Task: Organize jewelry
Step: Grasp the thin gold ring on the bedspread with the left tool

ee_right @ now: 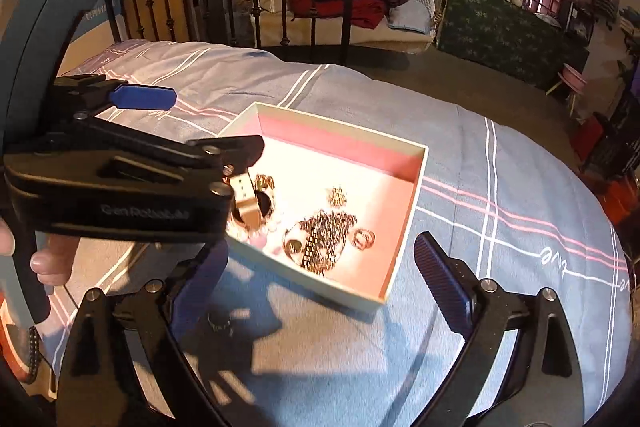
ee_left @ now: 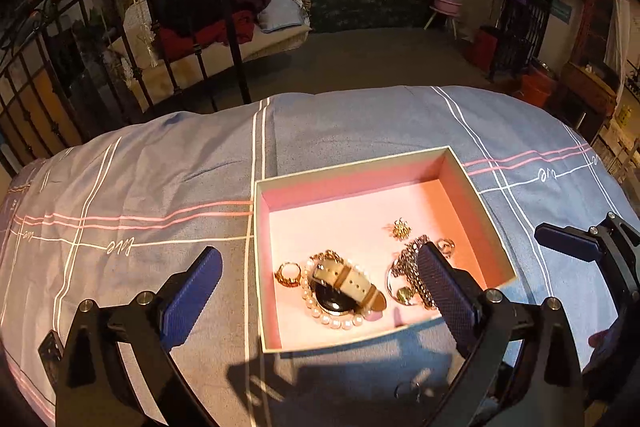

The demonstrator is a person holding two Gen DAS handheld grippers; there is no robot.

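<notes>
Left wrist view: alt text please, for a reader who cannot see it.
An open pink-lined box on a blue checked bedspread holds a watch, pearl bracelet, chain and rings. The left gripper hangs open above it, holding nothing.

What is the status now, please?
Left gripper open, empty. Right gripper open, empty. Watch, pearls, chain in box. One ring outside, on bedsheet.
</notes>
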